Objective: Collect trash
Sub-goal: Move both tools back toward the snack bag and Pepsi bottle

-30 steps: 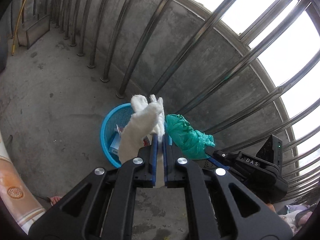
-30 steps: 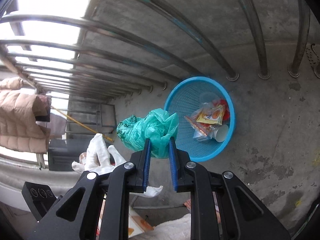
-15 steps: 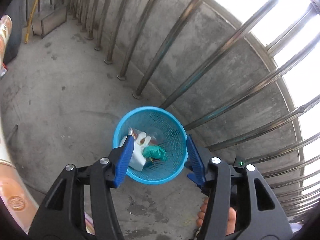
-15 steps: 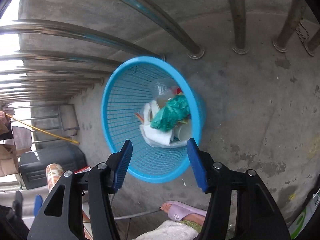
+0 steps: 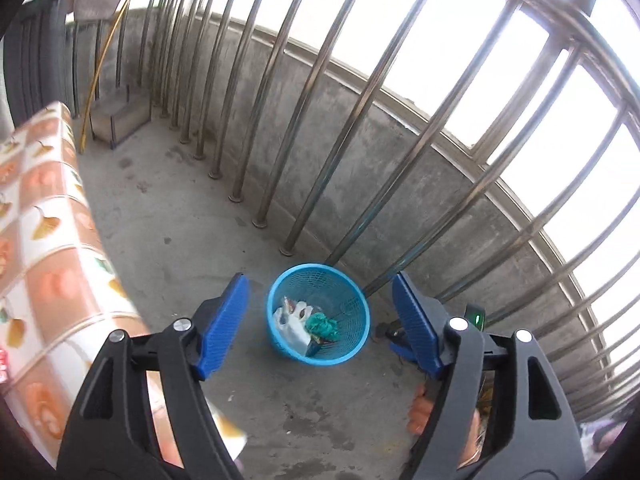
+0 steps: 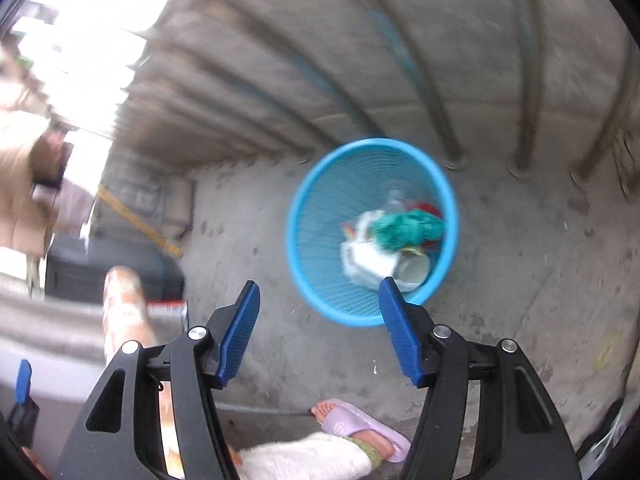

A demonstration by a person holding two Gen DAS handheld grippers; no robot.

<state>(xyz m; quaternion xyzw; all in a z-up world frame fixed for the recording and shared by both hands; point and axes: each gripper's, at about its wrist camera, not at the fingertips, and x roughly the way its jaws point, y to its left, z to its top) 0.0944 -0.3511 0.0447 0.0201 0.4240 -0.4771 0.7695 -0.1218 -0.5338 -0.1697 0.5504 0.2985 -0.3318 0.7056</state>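
You are looking down at a bare concrete balcony floor beside a row of metal railing bars. A blue mesh basket is standing on the floor at the foot of the bars, at about twelve o'clock from your left gripper and one o'clock from your right gripper. Both sets of jaws are spreading apart with nothing between them.

The trash is lying inside the basket: a crumpled green plastic bag is resting on top of a wad of white cloth or paper, with a white cup and some wrappers underneath. These pieces are likely light, soft and easily squashed; the bag is probably slippery, so pinching a bunched fold would be holding it best. The basket looks light and could tip if nudged.

A patterned orange-and-white surface is sitting at nine o'clock in the left view. Your foot in a lilac slipper is showing at six o'clock in the right view.
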